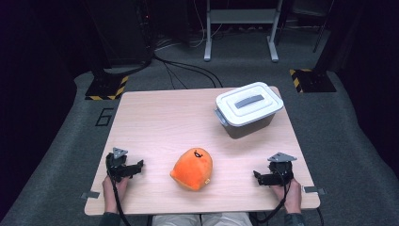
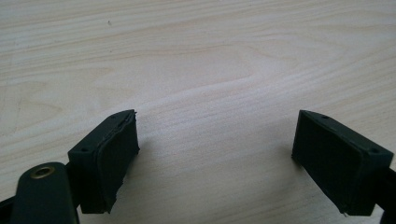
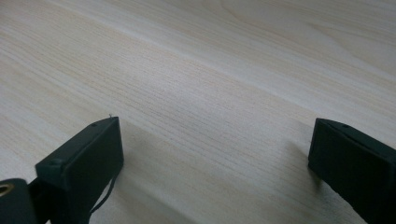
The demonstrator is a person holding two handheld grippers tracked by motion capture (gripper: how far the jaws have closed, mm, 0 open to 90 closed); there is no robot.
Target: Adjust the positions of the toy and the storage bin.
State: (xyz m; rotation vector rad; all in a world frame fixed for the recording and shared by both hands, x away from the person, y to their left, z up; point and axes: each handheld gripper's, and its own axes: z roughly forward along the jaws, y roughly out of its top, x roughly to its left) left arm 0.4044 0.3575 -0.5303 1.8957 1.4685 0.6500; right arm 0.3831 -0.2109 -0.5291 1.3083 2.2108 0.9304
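The left hand-held gripper [image 1: 136,168] is held low over the near left part of the wooden surface [image 1: 160,117]. It is pointed toward the middle. In the left gripper view, its two black jaws are seen wide apart, and nothing but bare wood is seen between them. Nothing is being gripped.

Next, an orange plush toy [image 1: 192,168] is seen lying on the surface near the front edge, about halfway between the two grippers. A small dark face mark is seen on its top. It is touched by neither gripper.

Farther back and to the right, a grey box with a white lid [image 1: 249,108] is set on the surface, well apart from the toy. The lid is shut.

At the near right, the right hand-held gripper [image 1: 258,177] is held low over the surface and is pointed toward the toy. In the right gripper view, its jaws are also spread wide, with only wood between them. Nothing is held.
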